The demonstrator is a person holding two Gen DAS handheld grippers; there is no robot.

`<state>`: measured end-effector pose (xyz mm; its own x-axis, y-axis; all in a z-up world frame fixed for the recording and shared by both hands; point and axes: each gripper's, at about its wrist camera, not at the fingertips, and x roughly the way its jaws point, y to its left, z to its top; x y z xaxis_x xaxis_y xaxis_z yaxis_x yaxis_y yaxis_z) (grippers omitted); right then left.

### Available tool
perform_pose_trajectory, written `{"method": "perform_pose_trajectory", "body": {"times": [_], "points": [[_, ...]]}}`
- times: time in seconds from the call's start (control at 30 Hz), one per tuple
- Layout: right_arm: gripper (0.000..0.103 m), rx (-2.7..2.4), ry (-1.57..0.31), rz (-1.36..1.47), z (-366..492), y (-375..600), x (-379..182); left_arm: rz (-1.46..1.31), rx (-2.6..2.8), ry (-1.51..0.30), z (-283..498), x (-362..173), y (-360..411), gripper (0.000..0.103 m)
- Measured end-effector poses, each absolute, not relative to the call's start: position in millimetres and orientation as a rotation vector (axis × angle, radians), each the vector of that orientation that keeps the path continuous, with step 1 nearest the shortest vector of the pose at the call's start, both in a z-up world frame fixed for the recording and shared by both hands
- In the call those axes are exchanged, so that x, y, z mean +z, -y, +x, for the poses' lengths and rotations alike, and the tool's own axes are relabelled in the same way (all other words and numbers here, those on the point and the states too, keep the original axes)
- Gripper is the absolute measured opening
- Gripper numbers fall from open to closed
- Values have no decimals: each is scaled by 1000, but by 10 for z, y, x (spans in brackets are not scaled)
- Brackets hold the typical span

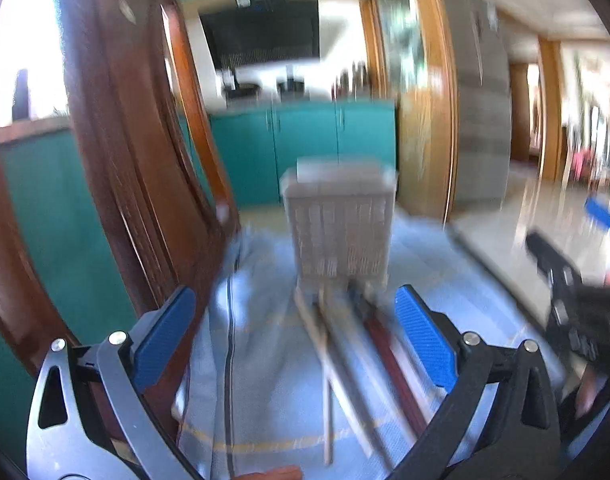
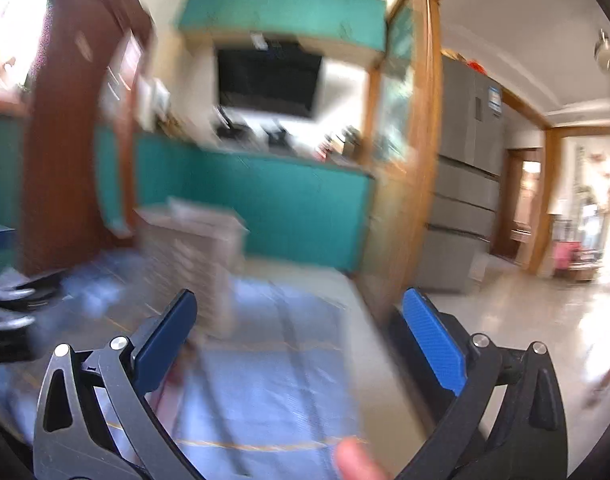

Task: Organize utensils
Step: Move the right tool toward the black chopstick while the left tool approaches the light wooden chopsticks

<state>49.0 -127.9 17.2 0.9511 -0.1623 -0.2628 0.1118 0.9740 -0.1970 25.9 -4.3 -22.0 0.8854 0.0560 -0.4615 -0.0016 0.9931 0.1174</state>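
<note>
A grey slotted utensil holder stands upright on a light blue cloth. Several chopsticks, pale and dark red, lie on the cloth in front of it. My left gripper is open and empty, fingers either side of the chopsticks and above them. In the right wrist view the holder stands to the left. My right gripper is open and empty above the cloth. Both views are motion-blurred.
A brown wooden door frame rises at the left edge of the table. The right gripper's black body shows at the right of the left wrist view. The table's right edge drops to a glossy floor. Teal cabinets stand behind.
</note>
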Motion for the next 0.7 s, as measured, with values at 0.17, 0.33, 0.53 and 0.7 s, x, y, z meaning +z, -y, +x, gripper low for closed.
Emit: {"method": "perform_pose_trajectory", "body": {"times": [0.17, 0.33, 0.53, 0.7], "points": [[101, -166, -598, -214, 1042, 1435, -148, 116, -25, -686, 485, -505, 60, 99], [100, -52, -619, -330, 1299, 1237, -121, 150, -45, -672, 448, -498, 104, 73], [100, 134, -597, -387, 1711, 817, -47, 181, -12, -640, 512, -381, 122, 48], [64, 118, -588, -335, 2041, 796, 85, 186, -3, -549, 761, 118, 79, 44]]}}
